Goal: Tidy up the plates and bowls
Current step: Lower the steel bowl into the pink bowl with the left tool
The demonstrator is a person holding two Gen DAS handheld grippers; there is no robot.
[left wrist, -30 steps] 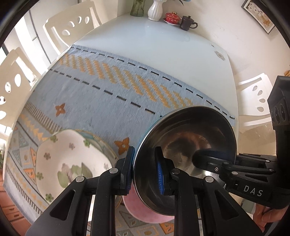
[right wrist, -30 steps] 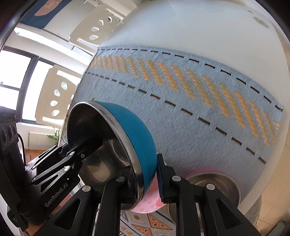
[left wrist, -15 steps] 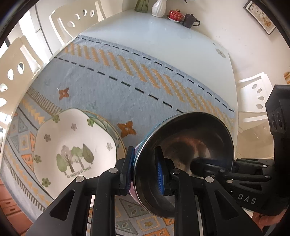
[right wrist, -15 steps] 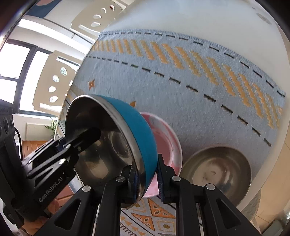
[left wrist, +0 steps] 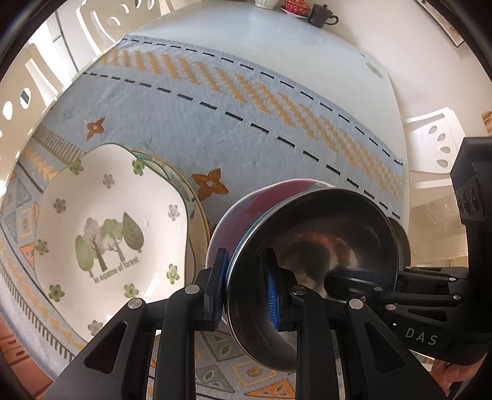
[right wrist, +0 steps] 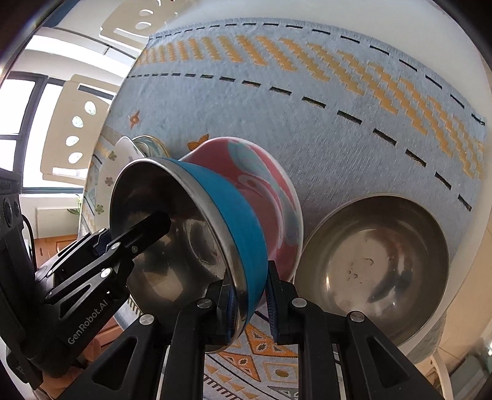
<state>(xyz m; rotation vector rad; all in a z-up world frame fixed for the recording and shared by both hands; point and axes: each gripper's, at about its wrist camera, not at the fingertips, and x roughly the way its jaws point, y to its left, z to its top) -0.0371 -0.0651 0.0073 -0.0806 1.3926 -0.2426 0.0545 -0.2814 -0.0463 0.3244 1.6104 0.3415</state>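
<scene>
Both grippers hold one blue-sided steel bowl [right wrist: 233, 215] by opposite rims, tilted on edge. My left gripper [left wrist: 246, 289] is shut on its near rim; the bowl's steel inside [left wrist: 323, 255] faces me. My right gripper [right wrist: 250, 304] is shut on the other rim. The bowl hangs low over a pink bowl [right wrist: 264, 175], also in the left wrist view [left wrist: 243, 215]; whether they touch I cannot tell. A white forest-print plate [left wrist: 107, 227] lies left, stacked on another plate. An empty steel bowl [right wrist: 375, 258] sits right of the pink one.
A blue patterned runner [left wrist: 246, 101] covers the white table [left wrist: 276, 46]. A dark cup [left wrist: 319, 15] and a red lidded pot [left wrist: 293, 6] stand at the far end. White chairs [left wrist: 436, 141] ring the table. The table's right edge [right wrist: 479, 230] is close to the steel bowl.
Both grippers have carried the blue bowl down and toward the near end of the table. The pink bowl, the plates and the steel bowl have come into view beneath it.
</scene>
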